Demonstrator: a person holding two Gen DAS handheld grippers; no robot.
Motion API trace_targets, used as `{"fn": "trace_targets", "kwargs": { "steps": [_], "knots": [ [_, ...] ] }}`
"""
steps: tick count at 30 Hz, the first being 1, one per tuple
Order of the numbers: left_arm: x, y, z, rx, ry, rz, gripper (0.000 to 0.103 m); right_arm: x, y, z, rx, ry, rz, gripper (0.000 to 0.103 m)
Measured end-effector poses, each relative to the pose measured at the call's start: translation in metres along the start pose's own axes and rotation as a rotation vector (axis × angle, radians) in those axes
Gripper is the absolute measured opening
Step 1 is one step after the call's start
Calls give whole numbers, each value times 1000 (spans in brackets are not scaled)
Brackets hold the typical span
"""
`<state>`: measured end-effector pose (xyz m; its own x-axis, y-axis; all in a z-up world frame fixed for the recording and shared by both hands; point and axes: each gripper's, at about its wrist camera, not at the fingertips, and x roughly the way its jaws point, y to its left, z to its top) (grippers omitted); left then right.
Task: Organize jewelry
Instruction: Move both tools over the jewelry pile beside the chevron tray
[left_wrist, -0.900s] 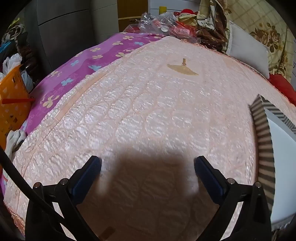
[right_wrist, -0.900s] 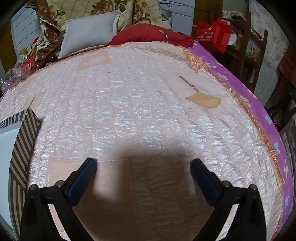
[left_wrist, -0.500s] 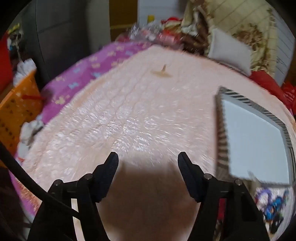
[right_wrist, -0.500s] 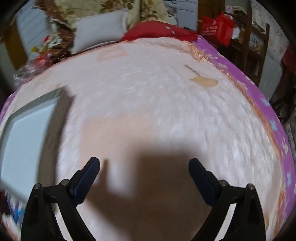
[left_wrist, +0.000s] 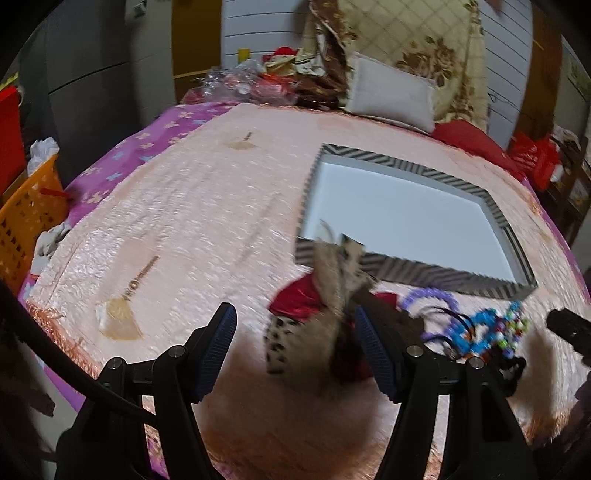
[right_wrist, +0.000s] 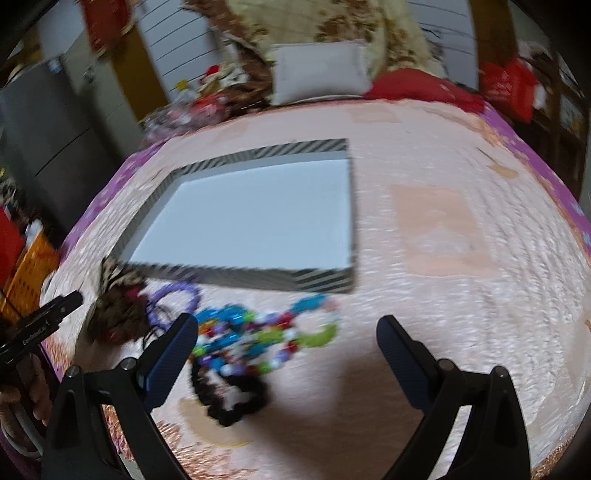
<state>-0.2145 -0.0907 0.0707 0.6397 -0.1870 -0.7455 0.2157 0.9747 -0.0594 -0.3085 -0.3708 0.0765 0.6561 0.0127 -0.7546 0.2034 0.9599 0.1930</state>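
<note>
Scrunchies sat lower left of right view, bead jewelry centre, tray above. Both yr grippers, left & right, gaped, empty. Beads looked light, floppy, tangle-prone; I'd pinch one strand.

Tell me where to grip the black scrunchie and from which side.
Pinch the black scrunchie's near rim, coming from above with the right gripper. It lies flat as a ruffled ring, its far side touching the bead pile, so the near edge looks freest.
</note>
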Motion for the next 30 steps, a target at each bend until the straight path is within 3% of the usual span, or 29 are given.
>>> {"fn": "trace_targets", "kwargs": {
  "steps": [12,30],
  "knots": [
    [-9,-13,-7,25,-14,20,49,-16,32,-7,-95,-68,10,99],
    [-4,-7,-10,17,-3,13,48,-1,47,-11,-137,-10,0,99]
  ]
}}
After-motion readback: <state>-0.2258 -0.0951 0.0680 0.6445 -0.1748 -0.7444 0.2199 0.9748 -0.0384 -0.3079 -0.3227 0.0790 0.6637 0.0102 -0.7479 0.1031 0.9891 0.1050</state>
